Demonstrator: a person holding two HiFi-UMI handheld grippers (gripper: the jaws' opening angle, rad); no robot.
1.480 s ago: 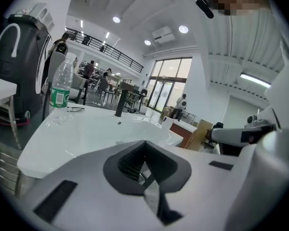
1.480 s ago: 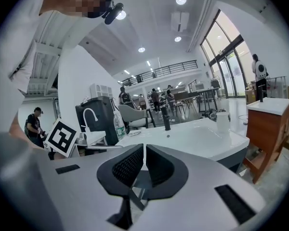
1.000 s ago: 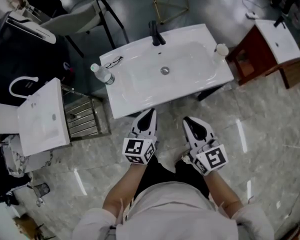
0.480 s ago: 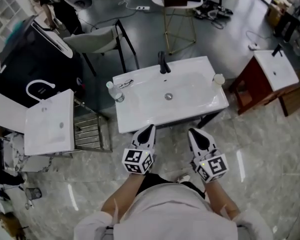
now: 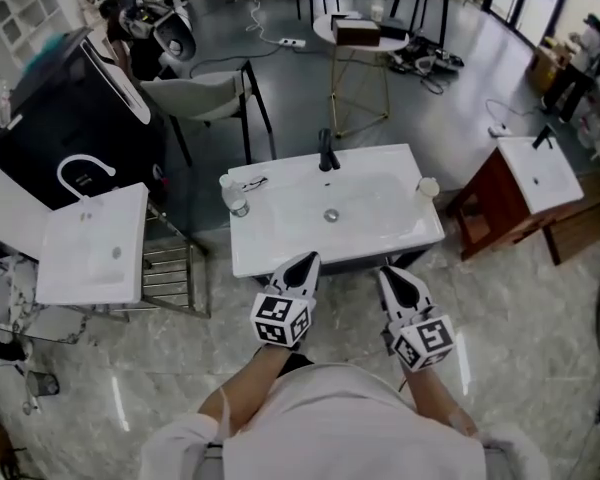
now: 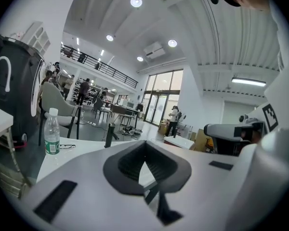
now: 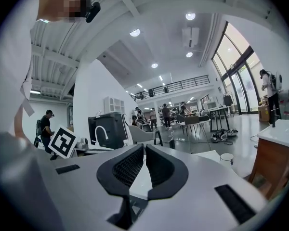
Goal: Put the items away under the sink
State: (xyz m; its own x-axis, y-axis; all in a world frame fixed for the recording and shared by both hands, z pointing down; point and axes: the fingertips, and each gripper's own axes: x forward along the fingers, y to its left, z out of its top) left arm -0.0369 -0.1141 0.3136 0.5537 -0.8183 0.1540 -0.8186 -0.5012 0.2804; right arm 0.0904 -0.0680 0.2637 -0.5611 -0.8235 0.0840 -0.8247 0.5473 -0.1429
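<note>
A white sink basin (image 5: 280,243) with a black faucet (image 5: 326,152) stands just ahead of me. On its left rim stand a clear water bottle (image 5: 237,204) and a pair of glasses (image 5: 252,183); a white cup (image 5: 427,187) sits on its right rim. My left gripper (image 5: 306,262) hovers at the basin's front edge, shut and holding nothing. My right gripper (image 5: 391,274) is beside it, just short of the edge, also shut and holding nothing. The left gripper view shows the bottle (image 6: 51,134), glasses (image 6: 66,147) and faucet (image 6: 109,134); the right gripper view shows the cup (image 7: 226,159).
A second white basin (image 5: 90,243) on a metal rack stands to the left, a red-brown cabinet (image 5: 500,203) with another basin to the right. A grey chair (image 5: 205,93) and a round table on a gold frame (image 5: 358,38) are behind the sink. People stand far back.
The head view has widened, so the sink looks smaller and farther. Both grippers stay shut side by side at the basin's front edge.
</note>
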